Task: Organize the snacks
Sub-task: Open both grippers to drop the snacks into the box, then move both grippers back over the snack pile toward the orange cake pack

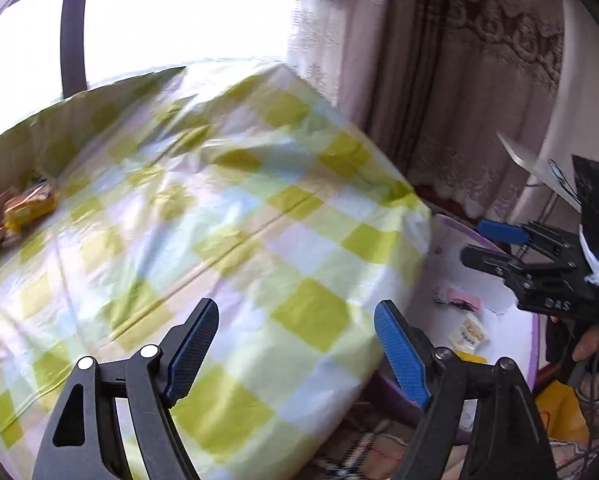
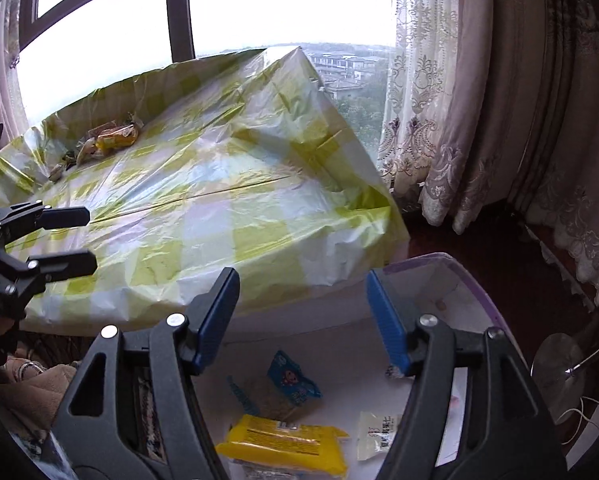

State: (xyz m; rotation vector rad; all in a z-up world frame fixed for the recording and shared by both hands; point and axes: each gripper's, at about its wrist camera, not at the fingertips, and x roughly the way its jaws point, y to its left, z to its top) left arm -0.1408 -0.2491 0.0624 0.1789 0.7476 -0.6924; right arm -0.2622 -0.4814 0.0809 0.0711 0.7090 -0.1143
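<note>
Two tongs hover apart and empty: our left tongs (image 1: 295,344) over the tabletop (image 2: 203,216), whose crinkled yellow-green checked plastic cover runs to the window, our right tongs (image 2: 301,320) over a white bin (image 2: 451,280) beside its near right corner. Snack packets (image 2: 111,138) lie at the far left edge; a yellow pack (image 2: 287,444) lies in the bin.

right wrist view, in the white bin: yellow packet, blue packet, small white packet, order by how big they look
1. yellow packet, largest, though also nearest the camera
2. blue packet
3. small white packet, close to the blue one, so that order is unsure
</note>
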